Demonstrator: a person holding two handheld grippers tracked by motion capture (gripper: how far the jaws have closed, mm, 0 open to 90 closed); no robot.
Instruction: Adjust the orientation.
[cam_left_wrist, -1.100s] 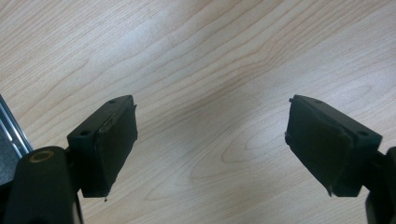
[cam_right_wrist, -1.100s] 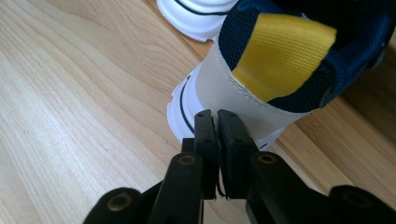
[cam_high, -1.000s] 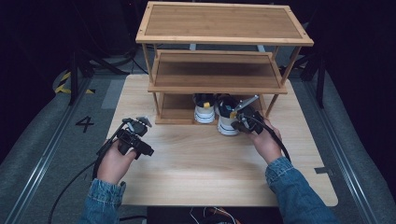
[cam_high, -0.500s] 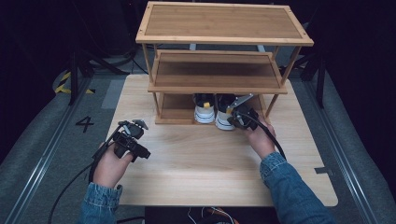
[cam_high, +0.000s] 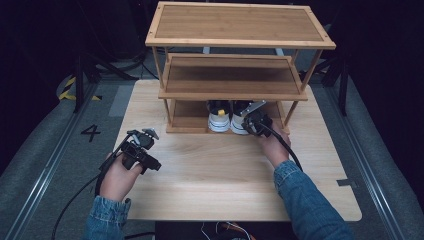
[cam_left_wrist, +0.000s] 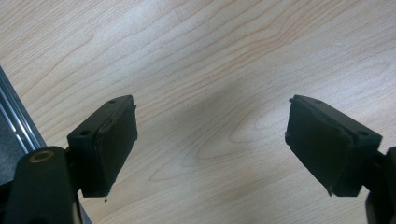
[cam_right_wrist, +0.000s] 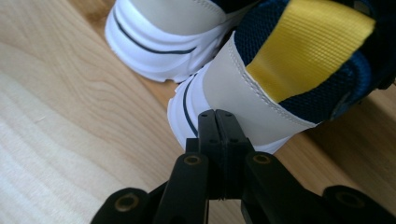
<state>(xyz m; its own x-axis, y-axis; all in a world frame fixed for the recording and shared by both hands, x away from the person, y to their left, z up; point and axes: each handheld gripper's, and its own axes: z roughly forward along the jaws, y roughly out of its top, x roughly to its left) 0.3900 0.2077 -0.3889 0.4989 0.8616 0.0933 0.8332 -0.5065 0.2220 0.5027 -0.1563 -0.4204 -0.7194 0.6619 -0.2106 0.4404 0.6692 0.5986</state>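
At the near edge of the table (cam_high: 210, 190) two denim sleeves are seen coming in from below, one on each side. On the near left, the left hand (cam_high: 117, 175) is held above the bare wood with the left gripper (cam_high: 144, 145) pointed across the tabletop; in the left gripper view its two black jaws are spread wide apart, released, with nothing but light wood grain between them, and a grey rail is glimpsed at the table's left edge. Farther in and to the right, the right hand (cam_high: 272, 145) is stretched toward the bottom of the wooden shelf rack (cam_high: 232, 92), and the right gripper (cam_high: 248, 121) is held at the heel of the right shoe (cam_high: 242, 120). In the right gripper view the jaws are pressed flat together, clenched with nothing between them, and their tips are placed against or just short of the white heel of that shoe (cam_right_wrist: 233, 88); actual contact cannot be told. A yellow pull tab (cam_right_wrist: 308, 46) and dark blue mesh are seen above the pale heel panel. Just to the left, the left shoe (cam_high: 219, 116) is stood beside the first, heel toward the near side, the two being close together or touching. Both shoes are set on the lowest board of the rack, under the middle shelf, heels at its near edge. Beyond them the middle shelf and the top shelf are stacked, and dark floor is seen past the far edge of the table.
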